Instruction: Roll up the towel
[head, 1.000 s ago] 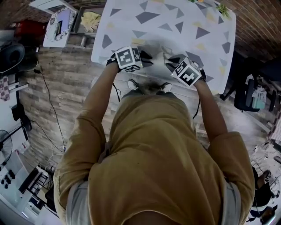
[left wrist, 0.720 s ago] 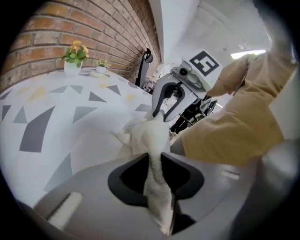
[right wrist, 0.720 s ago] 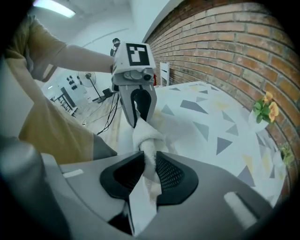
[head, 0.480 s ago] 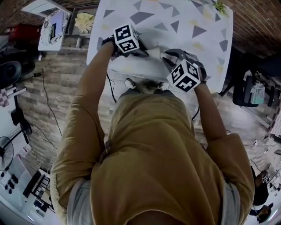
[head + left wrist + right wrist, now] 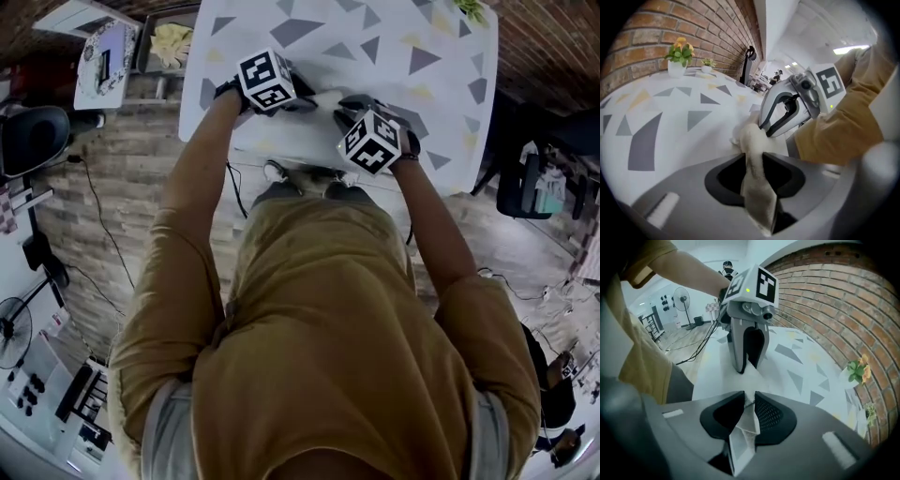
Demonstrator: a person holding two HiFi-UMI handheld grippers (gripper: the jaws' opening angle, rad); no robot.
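Towel (image 5: 324,98) faint against pale table (image 5: 337,37)

Even indoor light, strong fisheye bending.
Ceiling lamp (image 5: 848,48) glows at upper right; corners go black; towel (image 5: 757,187) near the lens looks soft.

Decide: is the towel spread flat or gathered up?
Gathered up: a bunched fold of the towel is pinched in the left gripper, another in the right gripper.
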